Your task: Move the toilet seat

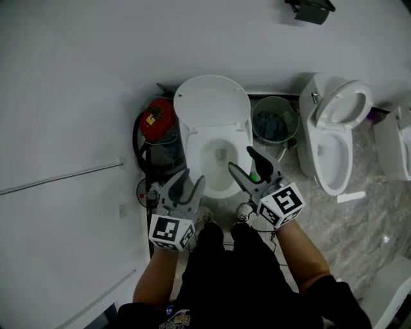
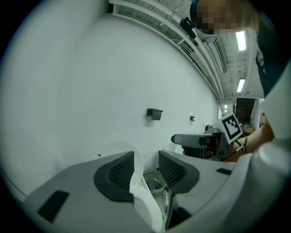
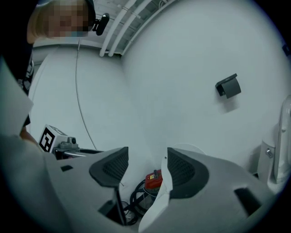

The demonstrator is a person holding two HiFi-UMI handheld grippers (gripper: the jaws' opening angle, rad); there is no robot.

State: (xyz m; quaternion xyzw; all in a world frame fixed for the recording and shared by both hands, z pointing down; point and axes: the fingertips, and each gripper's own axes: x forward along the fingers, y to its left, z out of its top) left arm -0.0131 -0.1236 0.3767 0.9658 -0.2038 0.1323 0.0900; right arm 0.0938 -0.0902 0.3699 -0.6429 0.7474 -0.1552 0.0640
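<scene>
Left tool (image 1: 194,177) part-open, holding nothing; right tool (image 1: 241,159) likewise | toilet seat (image 1: 212,99) raised

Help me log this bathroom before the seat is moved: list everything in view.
Centre toilet: one, white, against the wall, lid raised.
Second toilet: one, white, to the right, seat raised.
Canister: one, red with black hose, left of the centre toilet.
Waste basket: one, grey, between the toilets.
Wall box: one, black, on the wall above the toilets.
White fixture: one, far right edge, cut off.
Floor: grey marbled, right side.
Left claw: one, grey, open, bowl's front left.
Right claw: one, grey, open, bowl's front right.
Forearms: two, behind the claws.
</scene>
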